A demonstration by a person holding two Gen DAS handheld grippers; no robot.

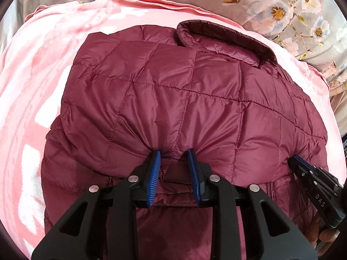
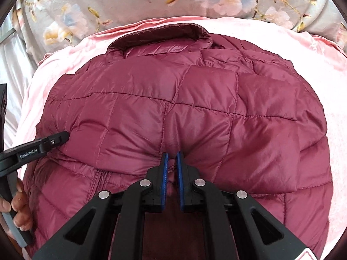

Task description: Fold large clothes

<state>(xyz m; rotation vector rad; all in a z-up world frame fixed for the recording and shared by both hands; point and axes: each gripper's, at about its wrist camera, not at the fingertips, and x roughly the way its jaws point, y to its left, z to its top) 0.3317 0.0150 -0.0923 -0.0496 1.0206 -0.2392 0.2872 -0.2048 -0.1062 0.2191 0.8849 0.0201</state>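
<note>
A maroon quilted puffer jacket (image 1: 184, 99) lies on a pink blanket, collar (image 1: 227, 41) at the far side. Its lower part is folded up over the body, and the fold edge runs across the near side. My left gripper (image 1: 174, 155) pinches that folded edge, with fabric bunched between its blue pads. My right gripper (image 2: 172, 156) is nearly closed on the same edge further right. The jacket also fills the right wrist view (image 2: 184, 108). The right gripper shows at the right of the left wrist view (image 1: 292, 160). The left gripper shows at the left of the right wrist view (image 2: 65, 135).
The pink blanket (image 1: 43, 75) lies over a grey floral bedsheet (image 2: 130, 0) that spreads at the far side. A zipper (image 2: 102, 177) runs down the jacket layer below the fold. A hand (image 2: 19, 205) holds the left gripper's handle.
</note>
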